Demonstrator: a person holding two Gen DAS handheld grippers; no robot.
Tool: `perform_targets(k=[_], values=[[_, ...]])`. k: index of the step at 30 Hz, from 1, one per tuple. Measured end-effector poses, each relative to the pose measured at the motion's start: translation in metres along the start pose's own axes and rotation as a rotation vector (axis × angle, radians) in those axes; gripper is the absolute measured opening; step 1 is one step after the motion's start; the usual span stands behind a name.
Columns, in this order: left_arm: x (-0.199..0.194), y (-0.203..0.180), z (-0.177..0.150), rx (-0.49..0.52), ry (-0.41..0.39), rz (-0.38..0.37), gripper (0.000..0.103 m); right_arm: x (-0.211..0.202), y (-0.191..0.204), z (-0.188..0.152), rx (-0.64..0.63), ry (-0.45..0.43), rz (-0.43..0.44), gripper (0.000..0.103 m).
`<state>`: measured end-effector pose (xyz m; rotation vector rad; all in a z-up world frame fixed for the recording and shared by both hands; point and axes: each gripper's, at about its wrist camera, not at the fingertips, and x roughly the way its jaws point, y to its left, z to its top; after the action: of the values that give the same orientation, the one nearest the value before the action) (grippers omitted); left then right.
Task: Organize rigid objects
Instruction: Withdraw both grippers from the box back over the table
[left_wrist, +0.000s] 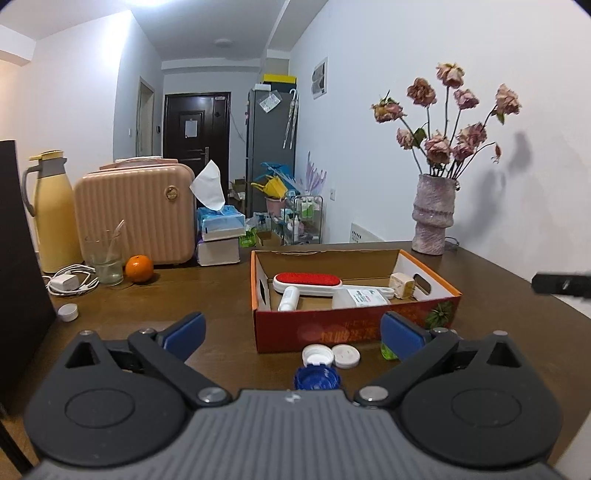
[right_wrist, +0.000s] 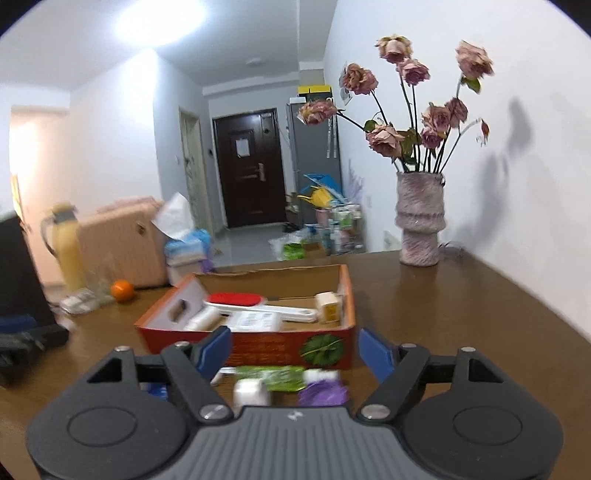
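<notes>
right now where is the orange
In the left wrist view the orange sits on the table's far left, between the glass and the pink case, left of the box.

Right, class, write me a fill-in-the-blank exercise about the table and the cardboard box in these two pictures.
1. The lint brush with the ____ pad lies inside the open orange cardboard box.
2. The round orange fruit sits beside a clear drinking ____.
3. The dried pink roses stand in a textured ____.
4. The left gripper has its jaws ____.

Missing words: red; glass; vase; open
</notes>
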<state>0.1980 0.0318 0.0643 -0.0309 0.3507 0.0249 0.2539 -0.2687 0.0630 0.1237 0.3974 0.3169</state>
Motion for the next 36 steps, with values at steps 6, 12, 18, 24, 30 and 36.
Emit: perform_targets(k=[6,12,18,24,30,36], values=[[-0.032,-0.005,-0.018,0.024,0.0,-0.031,0.103,-0.078,0.008,0.004,0.307,-0.029,0.182,0.093],[-0.052,-0.005,-0.022,0.007,-0.022,-0.074,0.103,-0.133,0.037,0.027,0.355,0.059,0.082,0.101],[-0.048,0.001,-0.022,-0.014,-0.01,-0.06,0.103,-0.167,0.04,0.04,0.391,-0.042,0.232,0.103],[-0.026,0.005,-0.025,-0.046,0.015,-0.055,0.103,-0.167,0.043,0.055,0.446,0.001,0.4,0.103],[-0.009,0.011,-0.031,-0.065,0.041,-0.053,0.103,-0.148,0.032,0.057,0.578,0.019,0.446,0.103],[0.006,0.02,-0.036,-0.087,0.065,-0.028,0.103,-0.134,0.027,0.058,0.641,0.023,0.427,0.103]])
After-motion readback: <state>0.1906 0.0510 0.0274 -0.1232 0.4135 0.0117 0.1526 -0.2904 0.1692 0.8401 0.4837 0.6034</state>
